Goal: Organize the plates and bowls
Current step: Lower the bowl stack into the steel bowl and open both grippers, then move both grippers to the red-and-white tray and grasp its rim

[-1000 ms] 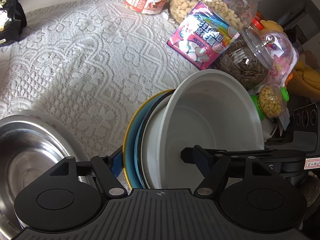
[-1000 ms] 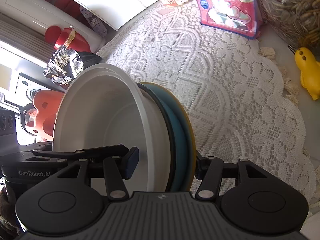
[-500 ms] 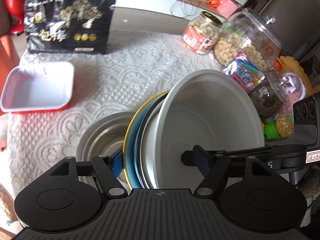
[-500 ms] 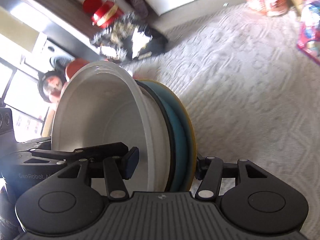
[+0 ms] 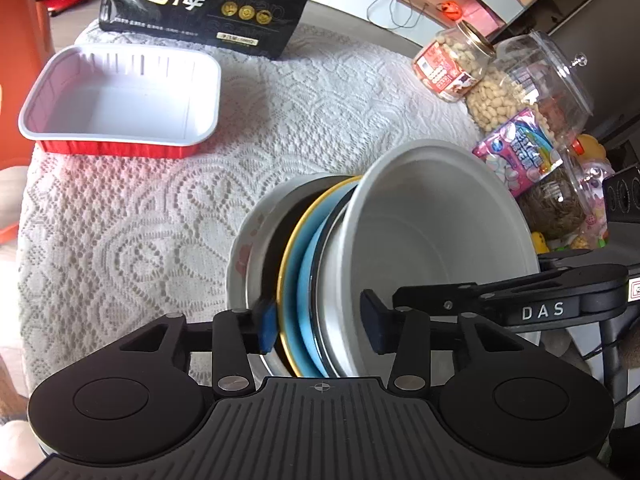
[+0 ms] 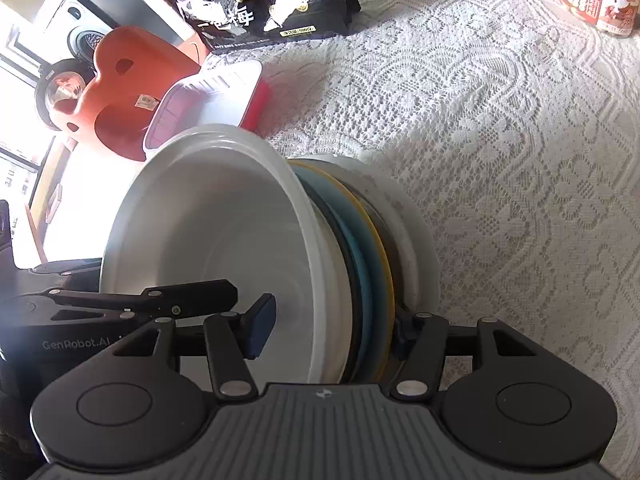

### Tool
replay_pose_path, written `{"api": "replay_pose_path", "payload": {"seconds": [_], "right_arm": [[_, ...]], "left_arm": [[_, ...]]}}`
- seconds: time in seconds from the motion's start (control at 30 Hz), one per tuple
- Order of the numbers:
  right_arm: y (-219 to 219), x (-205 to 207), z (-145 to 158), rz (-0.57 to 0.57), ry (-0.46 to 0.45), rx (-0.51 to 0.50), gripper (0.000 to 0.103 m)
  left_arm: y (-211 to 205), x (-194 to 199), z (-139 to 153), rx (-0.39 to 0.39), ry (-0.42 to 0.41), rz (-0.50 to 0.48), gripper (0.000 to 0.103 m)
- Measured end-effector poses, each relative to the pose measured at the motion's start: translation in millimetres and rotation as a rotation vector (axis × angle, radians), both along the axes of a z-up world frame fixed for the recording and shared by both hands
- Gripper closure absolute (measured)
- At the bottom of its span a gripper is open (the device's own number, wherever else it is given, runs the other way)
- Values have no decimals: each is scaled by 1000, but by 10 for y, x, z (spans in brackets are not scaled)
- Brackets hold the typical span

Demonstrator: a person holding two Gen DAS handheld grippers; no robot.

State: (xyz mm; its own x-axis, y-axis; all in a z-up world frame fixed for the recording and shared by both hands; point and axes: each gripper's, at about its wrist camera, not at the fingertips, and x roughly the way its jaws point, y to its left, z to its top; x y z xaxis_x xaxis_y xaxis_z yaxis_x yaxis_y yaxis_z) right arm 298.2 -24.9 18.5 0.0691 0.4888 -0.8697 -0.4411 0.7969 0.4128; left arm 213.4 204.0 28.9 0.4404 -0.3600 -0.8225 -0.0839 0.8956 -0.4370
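White bowl (image 5: 432, 240) and the plates (image 5: 304, 280) nested under it are held as one stack, lower centre of both views. It is clamped at opposite rims by the left tool (image 5: 320, 326) and the right tool (image 6: 332, 332). The left tool's jaws have just been closing, with the stack between them. The stack is seen partly inside a steel bowl (image 5: 263, 256) on the desk (image 5: 140, 220). Seating the stack there is judged the step in hand; next, both tools would need to be opened and drawn clear without it being tipped
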Motion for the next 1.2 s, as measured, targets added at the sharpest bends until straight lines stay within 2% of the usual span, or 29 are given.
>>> {"api": "replay_pose_path", "payload": {"seconds": [0.13,0.3,0.4,0.5,0.57,0.6,0.63,0.73,0.8,0.83,0.9,0.93,0.97,1.0,1.07,1.13,1.2], "right_arm": [[-103,85,151,-38,-25,26,46],[-191,-33,533,-22,-227,48,46],[-161,-142,623,-1,-333,-1,46],[-81,-192,543,20,-327,-33,46],[11,-206,446,61,-261,-13,46],[59,-228,428,71,-260,-22,40],[106,-262,450,84,-285,-42,38],[179,-304,645,121,-379,-61,40],[215,-313,875,105,-496,-79,40],[245,-304,968,98,-544,-85,39],[382,-222,1137,76,-604,-92,31],[481,-159,1184,80,-590,-92,25],[606,-75,1208,101,-541,-88,22],[773,51,1197,140,-451,-77,22],[1023,250,1142,119,-321,-70,23],[1243,370,1058,55,-268,-96,23],[1515,464,909,15,-238,-135,23]], "left_arm": [[60,-44,59,-3,-29,12,59],[28,-109,224,92,-115,17,59],[46,-179,399,169,-183,45,60],[96,-215,497,220,-227,76,57],[207,-196,504,168,-227,92,57],[272,-180,492,132,-222,102,56],[377,-156,480,86,-222,126,58],[718,-173,516,84,-264,271,60],[1020,-195,537,66,-295,397,60],[1167,-182,540,69,-297,459,60],[1401,-62,527,132,-270,555,60],[1520,65,497,181,-239,590,60],[1619,183,451,208,-208,609,60],[1743,297,369,211,-178,631,60],[1932,427,213,172,-140,655,60],[2055,465,49,121,-117,647,60],[2083,492,-90,102,-90,625,60]]}}
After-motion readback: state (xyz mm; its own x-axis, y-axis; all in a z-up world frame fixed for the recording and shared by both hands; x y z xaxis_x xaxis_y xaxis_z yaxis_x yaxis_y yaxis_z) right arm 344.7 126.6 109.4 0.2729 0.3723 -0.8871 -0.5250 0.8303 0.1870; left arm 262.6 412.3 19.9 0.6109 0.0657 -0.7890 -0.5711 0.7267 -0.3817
